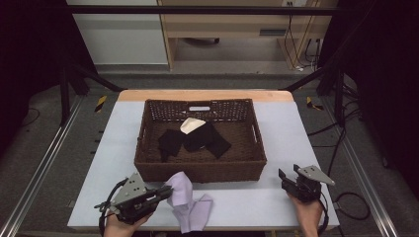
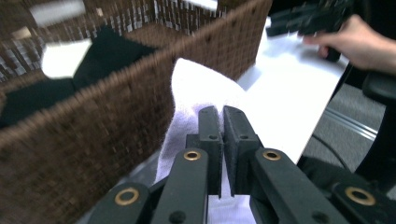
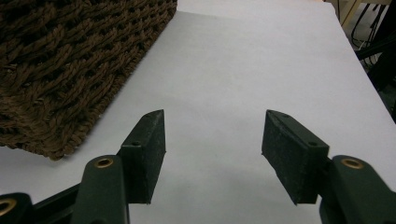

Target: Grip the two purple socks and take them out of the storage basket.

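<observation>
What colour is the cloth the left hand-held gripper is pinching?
Pale lilac; the cloth shows best in the high view, held by the left hand-held gripper.

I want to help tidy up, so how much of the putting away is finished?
Done: black cloths and a cream one lie inside the brown woven wicker basket. In hand: the left tool is shut on the pale lilac cloth, which lies on the white table against the basket's front. Left: lifting it in. The right tool is open, holding nothing.
</observation>
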Tool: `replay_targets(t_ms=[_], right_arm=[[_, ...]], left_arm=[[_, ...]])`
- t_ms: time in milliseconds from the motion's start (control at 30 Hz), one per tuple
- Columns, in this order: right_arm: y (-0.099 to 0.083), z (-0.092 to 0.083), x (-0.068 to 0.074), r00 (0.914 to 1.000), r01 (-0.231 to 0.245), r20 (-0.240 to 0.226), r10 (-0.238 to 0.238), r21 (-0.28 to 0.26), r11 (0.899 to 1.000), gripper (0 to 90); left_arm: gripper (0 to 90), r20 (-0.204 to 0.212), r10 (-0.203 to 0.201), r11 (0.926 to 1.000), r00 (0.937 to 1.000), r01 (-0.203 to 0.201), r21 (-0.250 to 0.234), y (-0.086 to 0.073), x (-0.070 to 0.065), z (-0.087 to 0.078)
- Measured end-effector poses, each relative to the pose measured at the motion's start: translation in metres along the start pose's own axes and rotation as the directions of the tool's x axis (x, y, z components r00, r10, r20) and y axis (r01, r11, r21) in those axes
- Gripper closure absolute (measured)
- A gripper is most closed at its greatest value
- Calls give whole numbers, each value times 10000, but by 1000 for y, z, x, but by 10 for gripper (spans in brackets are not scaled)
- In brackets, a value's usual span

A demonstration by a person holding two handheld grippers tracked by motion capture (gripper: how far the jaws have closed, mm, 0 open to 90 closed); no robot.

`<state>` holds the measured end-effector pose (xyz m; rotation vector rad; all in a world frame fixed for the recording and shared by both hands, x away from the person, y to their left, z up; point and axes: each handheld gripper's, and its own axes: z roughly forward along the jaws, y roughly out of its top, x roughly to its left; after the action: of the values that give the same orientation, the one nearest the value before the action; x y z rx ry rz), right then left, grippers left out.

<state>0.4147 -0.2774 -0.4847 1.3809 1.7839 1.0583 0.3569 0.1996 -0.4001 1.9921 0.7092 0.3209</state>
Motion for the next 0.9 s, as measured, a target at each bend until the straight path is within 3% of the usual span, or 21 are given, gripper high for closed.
replay_targets(t_ms=[100,500,567,600,633,667,833,900], right_arm=[[0,0,0,10000,20,5,-20,12,10000,396],[0,0,1,10000,70,-9,-70,28,10000,383],[0,0,2,10000,93,2,-93,51,9999,376],[0,1,1,9999,142,36,-142,81,9999,370],[0,1,1,9999,142,36,-142,81,9999,370],[0,1,1,9999,152,42,-153,82,9999,366],[0,0,2,9999,99,20,-99,84,9999,362],[0,0,2,9999,156,40,-156,63,9999,356]], left_arm=[[855,98,-121,9981,9999,115,613,-12,2,15],[829,-97,-407,9925,9991,415,1149,-28,14,39],[787,-148,-504,9921,9986,518,1145,-30,17,42],[689,-120,-715,9902,9974,724,1191,-31,19,42],[647,-120,-715,9902,9974,724,1191,-31,19,42],[592,-343,-784,9910,9963,816,1062,-31,20,39],[456,-825,-781,9937,9935,842,739,-31,22,30],[433,-1110,-914,9935,9896,982,578,-33,26,21]])
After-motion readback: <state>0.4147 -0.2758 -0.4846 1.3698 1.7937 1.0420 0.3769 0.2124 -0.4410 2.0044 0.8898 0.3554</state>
